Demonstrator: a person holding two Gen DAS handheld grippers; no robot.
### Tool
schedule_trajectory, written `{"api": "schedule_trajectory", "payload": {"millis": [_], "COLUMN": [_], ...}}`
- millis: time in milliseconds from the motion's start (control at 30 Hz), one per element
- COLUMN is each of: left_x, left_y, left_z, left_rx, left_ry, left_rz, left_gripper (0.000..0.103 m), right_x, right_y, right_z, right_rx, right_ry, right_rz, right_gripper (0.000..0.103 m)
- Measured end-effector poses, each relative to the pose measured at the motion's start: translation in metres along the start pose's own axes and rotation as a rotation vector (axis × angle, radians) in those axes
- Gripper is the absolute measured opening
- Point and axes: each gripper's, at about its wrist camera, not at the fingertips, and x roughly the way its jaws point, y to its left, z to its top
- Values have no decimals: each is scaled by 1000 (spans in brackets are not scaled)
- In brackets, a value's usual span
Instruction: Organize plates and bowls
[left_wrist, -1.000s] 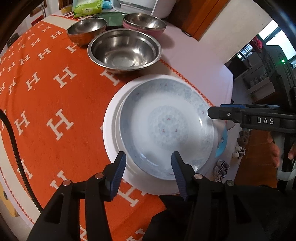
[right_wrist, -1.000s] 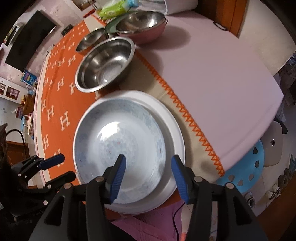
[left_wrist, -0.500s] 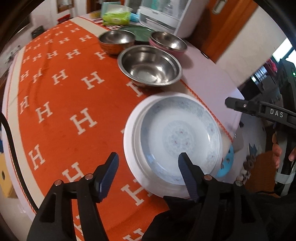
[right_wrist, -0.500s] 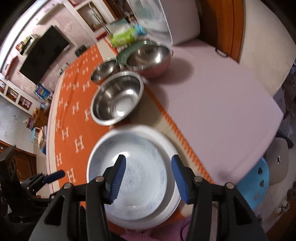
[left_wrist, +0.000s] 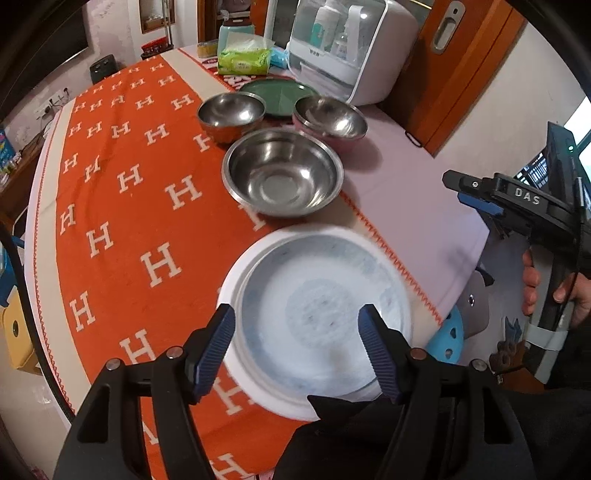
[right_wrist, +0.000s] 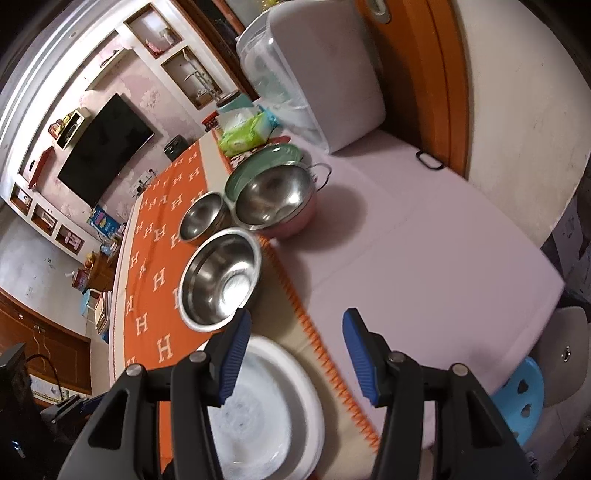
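Below your left gripper (left_wrist: 297, 341) the patterned plate (left_wrist: 325, 317) sits stacked in the white plate (left_wrist: 236, 280), untouched; jaws have just been opening, nothing between. Your right gripper (right_wrist: 293, 350) is spread, empty.

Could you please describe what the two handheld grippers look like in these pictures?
The left gripper has a black angular frame with silver pivot screws and two fingers tipped with ribbed dark-blue pads. The right gripper is built the same way, with brighter blue ribbed pads. Seen side-on from the left wrist, its black body bears white "DAS" lettering above a pistol-style handle with a pale band.
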Motion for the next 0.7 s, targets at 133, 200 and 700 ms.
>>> {"api": "schedule_trajectory", "payload": {"millis": [133,200,700], "left_x": [-4,-4,-12], "left_y": [-22,-31,-90], "left_z": [16,25,121], "left_rx": [-14,-18,4], "left_ry": [-14,-23,-167], "left_rz": [8,16,163], "left_gripper": [75,76,80], "right_x": [0,0,-2], "right_y": [-20,-30,-52], "right_z": [19,30,105], "right_rx": [23,34,-36], "right_ry": [0,2,-10], "right_rz": [22,38,157], "right_gripper": [52,57,62]}}
